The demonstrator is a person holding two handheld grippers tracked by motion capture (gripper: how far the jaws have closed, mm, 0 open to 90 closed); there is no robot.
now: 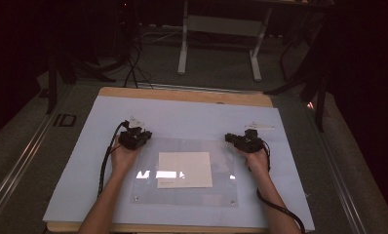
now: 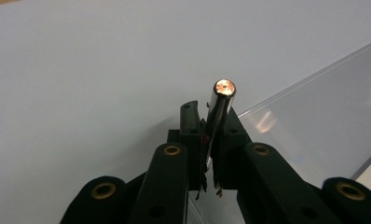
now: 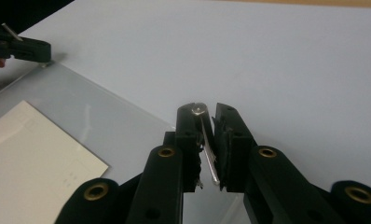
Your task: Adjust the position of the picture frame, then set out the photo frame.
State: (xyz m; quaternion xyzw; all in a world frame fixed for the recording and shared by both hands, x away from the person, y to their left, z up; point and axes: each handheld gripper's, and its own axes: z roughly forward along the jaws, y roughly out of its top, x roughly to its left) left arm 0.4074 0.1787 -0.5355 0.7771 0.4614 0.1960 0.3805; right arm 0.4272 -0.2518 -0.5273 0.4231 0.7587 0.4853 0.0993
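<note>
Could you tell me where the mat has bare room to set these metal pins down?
The light mat is bare between its far edge and the clear sheet, and along both sides. It is crowded at the sheet's far corners, where both grippers hold pins, and around the paper.

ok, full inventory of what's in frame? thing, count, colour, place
clear plate: 1, see-through with small corner fittings, middle of the sheet
paper card: 1, cream, under or on the clear plate, centred; cannot tell which
sheet: 1, pale blue-white, covers most of the table
table: 1, wooden, edge shows at the far side
white stand: 1, on the floor beyond the table
small label: 1, white, far right of the sheet
metal pin: 1, shiny, clamped in the left tongs
metal pin in the right tongs: 1, thinner, silver
left tongs: black, shut on the pin, at the plate's far left corner
right tongs: black, at the plate's far right corner
forearms: 2, from the near edge
</note>
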